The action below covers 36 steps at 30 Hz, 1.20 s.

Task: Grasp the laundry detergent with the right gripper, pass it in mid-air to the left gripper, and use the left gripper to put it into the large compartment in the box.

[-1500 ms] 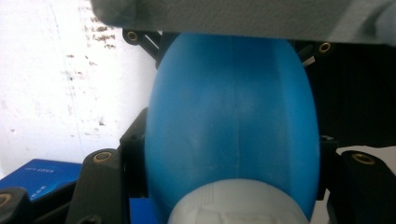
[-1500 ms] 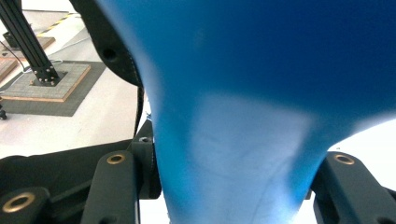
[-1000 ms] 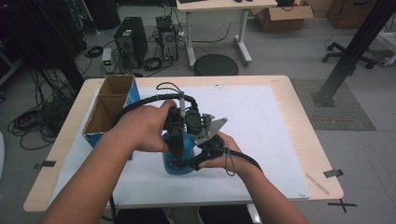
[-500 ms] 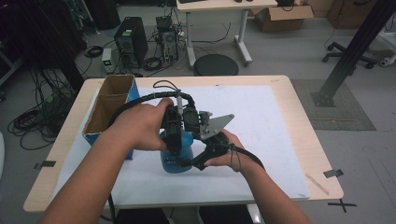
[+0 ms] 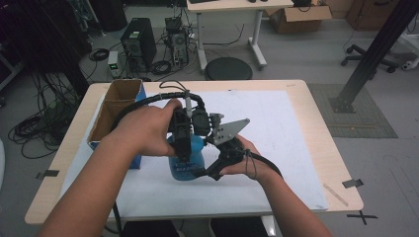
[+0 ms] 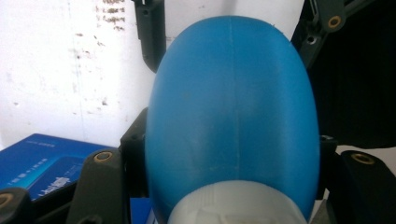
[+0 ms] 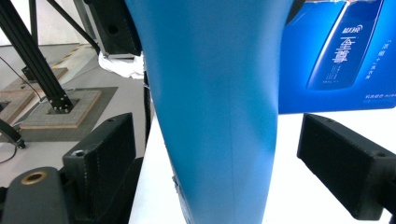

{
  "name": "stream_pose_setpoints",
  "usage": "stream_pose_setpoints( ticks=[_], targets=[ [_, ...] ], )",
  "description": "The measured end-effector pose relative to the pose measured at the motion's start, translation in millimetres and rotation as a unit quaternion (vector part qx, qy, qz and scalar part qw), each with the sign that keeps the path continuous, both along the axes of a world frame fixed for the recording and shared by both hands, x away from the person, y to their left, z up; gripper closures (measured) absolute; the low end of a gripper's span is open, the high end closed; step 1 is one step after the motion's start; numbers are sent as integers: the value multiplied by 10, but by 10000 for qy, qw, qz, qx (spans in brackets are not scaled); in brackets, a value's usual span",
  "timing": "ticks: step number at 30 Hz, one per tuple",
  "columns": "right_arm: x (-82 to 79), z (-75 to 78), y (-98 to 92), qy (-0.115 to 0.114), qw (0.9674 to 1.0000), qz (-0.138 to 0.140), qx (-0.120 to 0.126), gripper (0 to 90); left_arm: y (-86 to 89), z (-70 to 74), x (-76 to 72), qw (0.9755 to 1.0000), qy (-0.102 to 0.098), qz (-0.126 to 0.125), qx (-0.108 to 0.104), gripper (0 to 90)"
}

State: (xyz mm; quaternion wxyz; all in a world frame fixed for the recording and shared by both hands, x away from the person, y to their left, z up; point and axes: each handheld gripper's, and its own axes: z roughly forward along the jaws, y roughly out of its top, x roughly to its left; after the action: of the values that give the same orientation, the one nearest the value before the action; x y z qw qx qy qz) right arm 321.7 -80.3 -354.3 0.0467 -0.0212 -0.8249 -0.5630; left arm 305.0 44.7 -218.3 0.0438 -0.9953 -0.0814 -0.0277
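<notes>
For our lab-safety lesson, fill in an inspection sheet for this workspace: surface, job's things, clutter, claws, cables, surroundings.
Surface: wooden table under a white sheet.
Job's things: blue bottle upright on the sheet, white cap towards the left claw's camera.
Clutter: open cardboard box with blue sides at the table's left edge.
Claws: left claw shut on the blue bottle; right claw has just been opening, pads clear of the bottle between them.
Cables: black cable arcs over the table.
Surroundings: computer towers, floor cables, second table, black frame post.
</notes>
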Motion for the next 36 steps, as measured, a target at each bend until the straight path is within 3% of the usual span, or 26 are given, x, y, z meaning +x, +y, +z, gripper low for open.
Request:
stream_pose_setpoints(
  ticks=[9,16,17,19,20,21,22,23,25,26,27,29,30,32,33,34,35,36],
  targets=[
    [6,48,-62,72,10000,-53,9,14,8,62,-10,10000,78,38,9,388],
    [29,121,-245,120,9997,-184,74,4,33,151,26,9989,142,437,88,387],
    [32,159,-337,97,9996,-240,63,4,59,204,48,9978,125,640,97,387],
    [32,178,-384,76,9995,-289,49,4,73,232,62,9971,118,751,100,387],
    [27,215,-473,9,9994,-344,-11,3,105,279,98,9946,100,1026,89,387],
    [27,215,-473,9,9994,-344,-11,3,105,279,98,9946,100,1026,89,387],
    [27,247,-558,-20,9991,-418,-83,4,153,339,146,9897,46,1425,108,387],
    [27,247,-558,-20,9991,-418,-83,4,153,339,146,9897,46,1425,108,387],
    [29,274,-639,-70,9987,-484,-139,4,197,394,190,9844,-40,1755,96,387],
    [26,300,-711,-91,9984,-539,-164,4,243,450,230,9787,-98,2049,84,387],
    [23,313,-743,-103,9982,-566,-175,4,264,471,243,9753,-126,2205,52,387],
    [20,334,-799,-108,9979,-608,-190,4,298,515,273,9712,-136,2380,67,387],
    [19,342,-818,-119,9977,-631,-199,4,320,540,288,9678,-148,2513,57,387],
    [18,366,-874,-138,9973,-678,-250,4,348,576,313,9643,-147,2644,91,386],
    [19,375,-892,-152,9971,-699,-275,5,376,594,334,9588,-108,2836,93,387],
    [19,375,-892,-152,9971,-699,-275,5,376,594,334,9588,-108,2836,93,386],
    [19,390,-922,-223,9964,-748,-327,5,402,606,351,9555,-71,2949,80,386],
    [17,415,-966,-287,9955,-803,-417,6,451,630,382,9473,-15,3204,21,386]
  ],
)
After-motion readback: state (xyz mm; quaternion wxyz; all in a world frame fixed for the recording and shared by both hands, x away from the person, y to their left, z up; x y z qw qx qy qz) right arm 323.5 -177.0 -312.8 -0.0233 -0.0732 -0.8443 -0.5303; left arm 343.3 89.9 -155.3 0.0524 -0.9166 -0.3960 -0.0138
